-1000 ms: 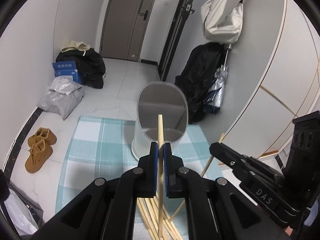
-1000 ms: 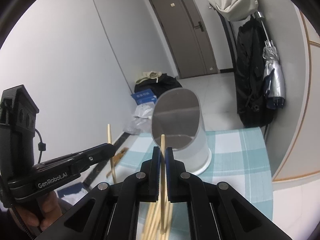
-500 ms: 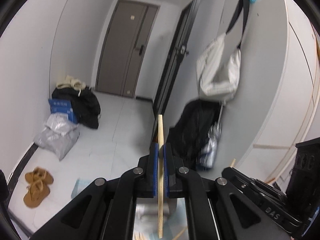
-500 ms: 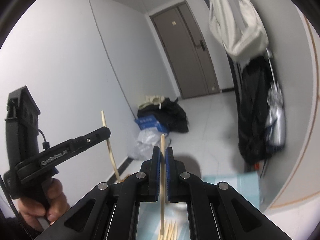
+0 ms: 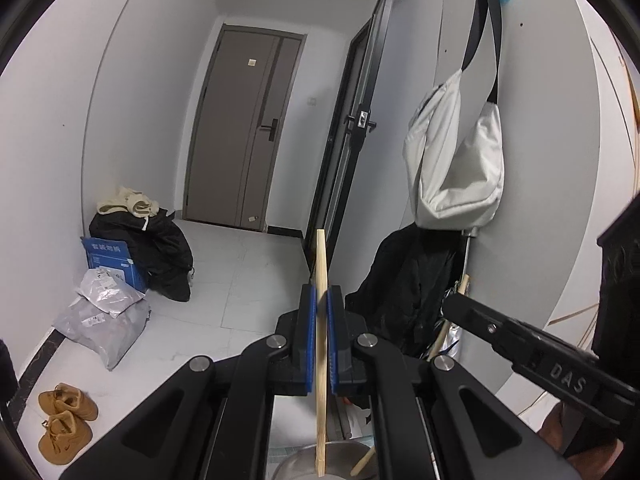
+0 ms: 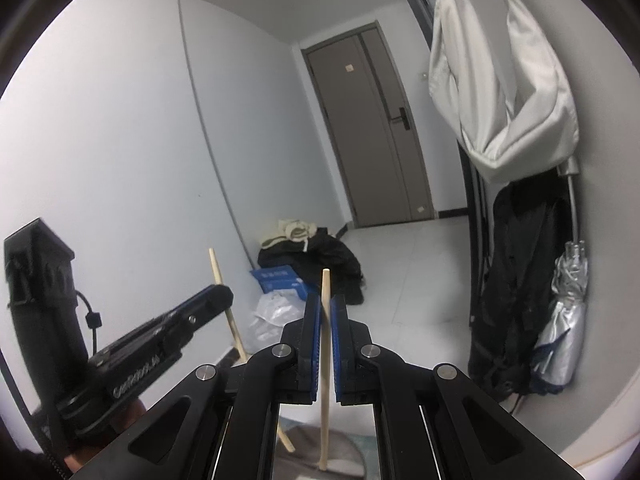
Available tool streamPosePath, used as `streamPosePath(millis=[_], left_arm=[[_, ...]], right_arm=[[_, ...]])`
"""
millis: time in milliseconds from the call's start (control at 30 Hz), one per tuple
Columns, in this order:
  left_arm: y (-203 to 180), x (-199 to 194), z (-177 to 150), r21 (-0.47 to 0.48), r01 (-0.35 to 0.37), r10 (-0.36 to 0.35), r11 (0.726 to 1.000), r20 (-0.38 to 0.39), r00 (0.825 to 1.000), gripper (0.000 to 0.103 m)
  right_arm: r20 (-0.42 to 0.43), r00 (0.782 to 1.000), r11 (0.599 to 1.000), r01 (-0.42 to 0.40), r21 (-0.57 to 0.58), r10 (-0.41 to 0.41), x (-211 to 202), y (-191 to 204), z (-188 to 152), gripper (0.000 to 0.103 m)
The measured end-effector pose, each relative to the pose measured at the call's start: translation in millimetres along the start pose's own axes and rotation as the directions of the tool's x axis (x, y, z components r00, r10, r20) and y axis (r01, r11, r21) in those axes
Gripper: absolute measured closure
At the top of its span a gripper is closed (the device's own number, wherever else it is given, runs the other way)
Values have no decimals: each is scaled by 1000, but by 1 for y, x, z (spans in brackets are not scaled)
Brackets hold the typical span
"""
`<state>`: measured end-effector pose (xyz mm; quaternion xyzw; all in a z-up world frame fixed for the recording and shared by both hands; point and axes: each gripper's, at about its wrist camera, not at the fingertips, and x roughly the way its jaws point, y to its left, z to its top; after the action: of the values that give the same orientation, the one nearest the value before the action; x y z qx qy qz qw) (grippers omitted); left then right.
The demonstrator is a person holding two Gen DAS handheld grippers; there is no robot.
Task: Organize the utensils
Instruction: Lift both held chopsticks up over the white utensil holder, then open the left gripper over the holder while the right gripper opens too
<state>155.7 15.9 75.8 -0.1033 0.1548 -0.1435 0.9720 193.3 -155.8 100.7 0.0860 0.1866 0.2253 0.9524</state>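
Left edge, left wrist view: tan shoes [image 5: 66, 420] lay on the floor at lower left.
Left gripper [image 5: 319, 300]: jaws were clamped narrow on an upright chopstick [image 5: 321, 352], centre frame.
Container [image 5: 304, 466]: its grey rim showed at bottom centre, under that chopstick's lower end.
Right gripper [image 6: 326, 308]: jaws were clamped narrow on a second chopstick [image 6: 325, 368], centre of the right wrist view.
Right side: a white bag [image 5: 456, 168] hung on the wall.
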Motion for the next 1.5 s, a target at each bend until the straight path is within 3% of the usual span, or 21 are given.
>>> streamPosePath(millis=[333, 633, 733, 833, 900, 1000, 1100, 1233, 1500], left_arm=[[1, 14, -17, 71, 71, -71, 995, -4, 997, 102], [2, 9, -25, 51, 128, -125, 990, -67, 990, 102], [3, 3, -22, 42, 106, -102, 993, -94, 990, 101], [6, 1, -19, 7, 72, -71, 997, -147, 987, 81], [8, -6, -18, -12, 56, -57, 998, -149, 987, 53], [7, -24, -15, -23, 22, -25, 999, -138, 990, 40], [4, -40, -12, -31, -24, 20, 999, -139, 990, 36], [1, -58, -12, -47, -82, 74, 996, -145, 987, 29], [-9, -93, -21, -51, -176, 168, 983, -137, 976, 20]], right_arm=[[-34, 998, 997, -59, -39, 58, 30, -11, -30, 99], [-100, 991, 995, -98, -32, 95, 33, -13, -54, 99], [-123, 987, 994, -107, -24, 104, 30, -12, -59, 96], [-145, 982, 992, -122, 22, 124, 25, -13, -62, 95], [-150, 981, 991, -116, 61, 124, 20, -15, -61, 95], [-130, 986, 991, -90, 99, 103, 4, -18, -59, 91], [-109, 992, 992, -55, 116, 68, -14, -19, -57, 76], [-92, 995, 994, -30, 105, 40, -40, -11, -59, 72], [-61, 998, 996, -9, 93, 15, -87, 9, -76, 47]])
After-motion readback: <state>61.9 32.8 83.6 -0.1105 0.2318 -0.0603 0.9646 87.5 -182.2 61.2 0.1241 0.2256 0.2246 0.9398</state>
